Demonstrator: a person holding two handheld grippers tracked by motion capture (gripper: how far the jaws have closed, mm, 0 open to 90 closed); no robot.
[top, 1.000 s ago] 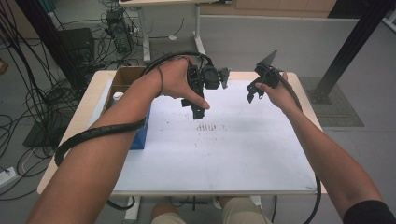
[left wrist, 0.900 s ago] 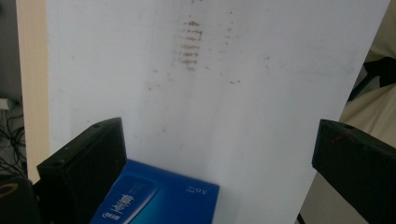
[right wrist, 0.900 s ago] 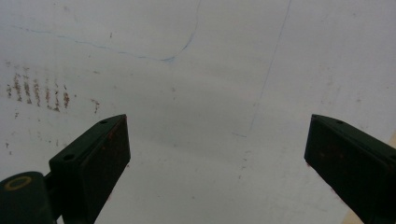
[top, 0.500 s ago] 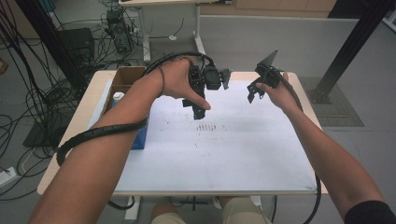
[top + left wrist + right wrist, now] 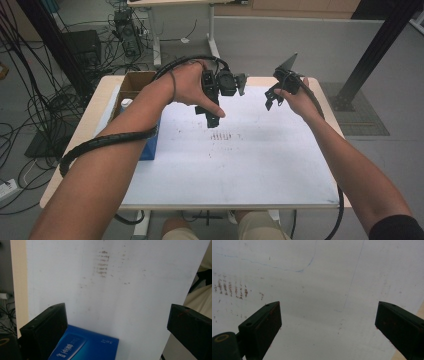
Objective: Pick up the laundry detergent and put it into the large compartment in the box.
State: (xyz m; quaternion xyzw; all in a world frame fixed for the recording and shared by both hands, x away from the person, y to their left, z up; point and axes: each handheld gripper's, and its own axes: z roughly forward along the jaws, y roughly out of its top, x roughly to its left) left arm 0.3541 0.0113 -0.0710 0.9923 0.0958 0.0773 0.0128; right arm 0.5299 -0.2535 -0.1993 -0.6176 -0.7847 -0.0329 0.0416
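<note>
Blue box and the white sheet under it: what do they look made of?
Blue box: likely coated cardboard, with crisp flat faces, printed white lettering and a slight sheen. White sheet: probably a thin matte mat or paper-like board, lying flat on the tan table, smudged with brown marks. I can't tell which.

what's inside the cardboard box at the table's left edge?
In the high view, the cardboard box stands open-topped. A white bottle-like top pokes up at its near side. The left forearm covers the near part, and the inside is too dark to make out anything else.
</note>
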